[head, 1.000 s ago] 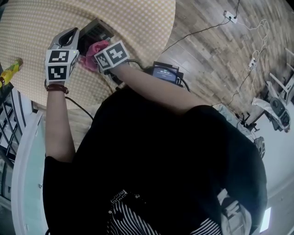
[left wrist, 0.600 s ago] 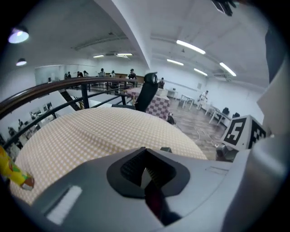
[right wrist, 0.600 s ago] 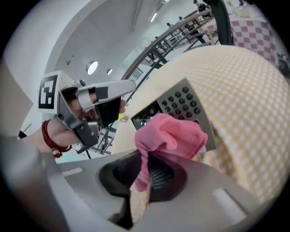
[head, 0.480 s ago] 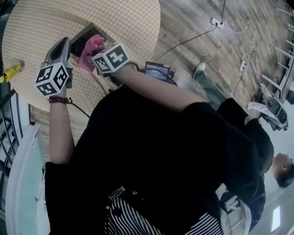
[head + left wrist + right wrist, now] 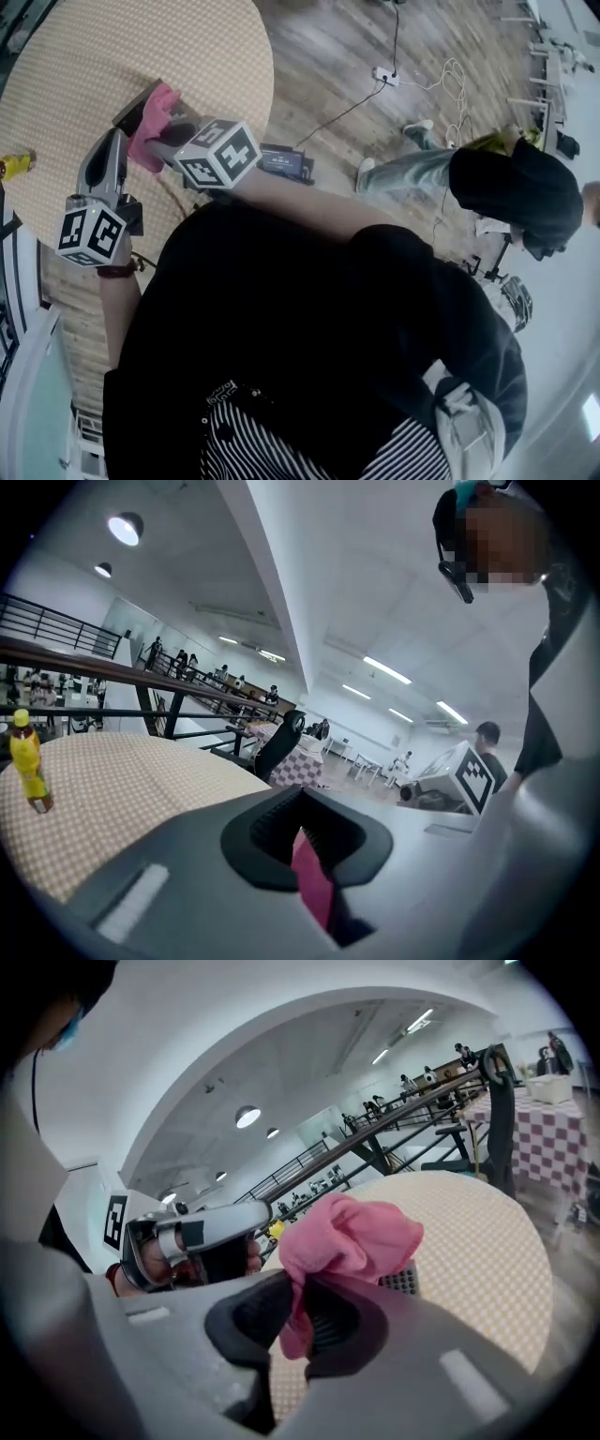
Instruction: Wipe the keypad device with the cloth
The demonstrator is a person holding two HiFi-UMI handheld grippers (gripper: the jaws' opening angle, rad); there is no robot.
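Right claw [image 5: 302, 1321] was clamped on the bunched pink cloth [image 5: 352, 1232], held over the keypad device [image 5: 403, 1281] on the round checkered desk [image 5: 469, 1232]. The cloth hid most of the device; contact could not be told. Left claw [image 5: 309, 850], just beside it, was closed on a thin pink strip [image 5: 314, 888], identity unclear. A yellow bottle [image 5: 26, 761] stood well apart on the desk. Another person [image 5: 516, 187] stood on the wood floor [image 5: 328, 56].

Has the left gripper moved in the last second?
Yes. The left gripper was right beside the keypad device; it has drawn back from it, toward the person's edge of the table.
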